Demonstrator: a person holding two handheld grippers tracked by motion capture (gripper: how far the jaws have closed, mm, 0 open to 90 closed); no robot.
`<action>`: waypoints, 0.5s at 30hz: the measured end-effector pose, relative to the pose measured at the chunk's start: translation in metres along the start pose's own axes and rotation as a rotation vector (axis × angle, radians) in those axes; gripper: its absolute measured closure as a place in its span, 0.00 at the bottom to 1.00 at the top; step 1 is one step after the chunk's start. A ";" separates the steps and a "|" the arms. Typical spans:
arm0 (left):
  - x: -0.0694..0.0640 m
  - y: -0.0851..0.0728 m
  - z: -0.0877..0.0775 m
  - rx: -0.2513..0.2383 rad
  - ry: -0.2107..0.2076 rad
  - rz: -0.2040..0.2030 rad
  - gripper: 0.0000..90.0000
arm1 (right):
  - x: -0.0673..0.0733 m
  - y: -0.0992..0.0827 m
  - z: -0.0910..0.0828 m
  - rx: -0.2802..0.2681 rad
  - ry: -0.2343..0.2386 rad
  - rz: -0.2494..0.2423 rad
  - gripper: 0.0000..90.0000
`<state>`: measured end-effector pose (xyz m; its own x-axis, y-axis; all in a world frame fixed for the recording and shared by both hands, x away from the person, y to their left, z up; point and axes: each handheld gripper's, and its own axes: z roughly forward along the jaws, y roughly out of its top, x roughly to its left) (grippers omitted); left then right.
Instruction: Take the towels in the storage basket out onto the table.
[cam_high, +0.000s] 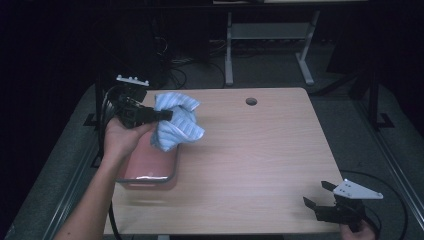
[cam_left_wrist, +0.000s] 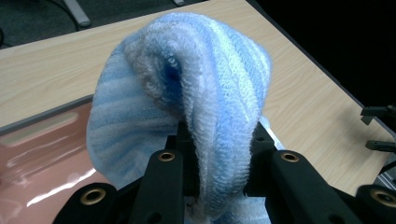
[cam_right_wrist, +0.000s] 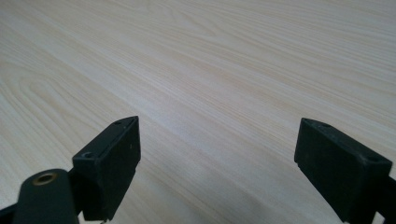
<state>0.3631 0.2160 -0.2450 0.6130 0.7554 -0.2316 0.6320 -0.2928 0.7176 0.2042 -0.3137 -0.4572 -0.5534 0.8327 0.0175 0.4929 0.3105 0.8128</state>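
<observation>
A blue-and-white striped towel (cam_high: 176, 121) hangs bunched in the air over the far end of a pink tray (cam_high: 148, 167) at the table's left side. My left gripper (cam_high: 165, 115) is shut on a fold of it. In the left gripper view the towel (cam_left_wrist: 187, 93) bulges up between the two black jaws, with the pink tray (cam_left_wrist: 42, 158) below at the left. My right gripper (cam_high: 318, 194) stands open near the table's front right corner. Its jaws are spread wide over bare wood (cam_right_wrist: 215, 93), nothing between them.
The light wooden table (cam_high: 250, 160) has a round cable hole (cam_high: 251, 101) near its far edge. Beyond the table stand the white legs of another desk (cam_high: 229, 55) on a dark floor with cables. The right gripper (cam_left_wrist: 380, 128) shows far off in the left gripper view.
</observation>
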 end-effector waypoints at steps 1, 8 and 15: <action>-0.002 0.002 0.002 0.001 -0.004 0.003 0.81 | 0.000 0.000 0.000 0.000 0.001 0.000 0.15; -0.019 0.013 0.013 -0.005 -0.036 0.034 0.81 | 0.000 0.001 0.000 -0.001 -0.001 0.002 0.15; -0.033 0.021 0.029 0.017 -0.059 0.058 0.81 | 0.001 0.001 0.001 -0.004 0.002 0.001 0.15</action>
<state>0.3696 0.1684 -0.2412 0.6752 0.7012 -0.2288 0.6023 -0.3451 0.7198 0.2046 -0.3120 -0.4564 -0.5544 0.8320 0.0199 0.4908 0.3076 0.8152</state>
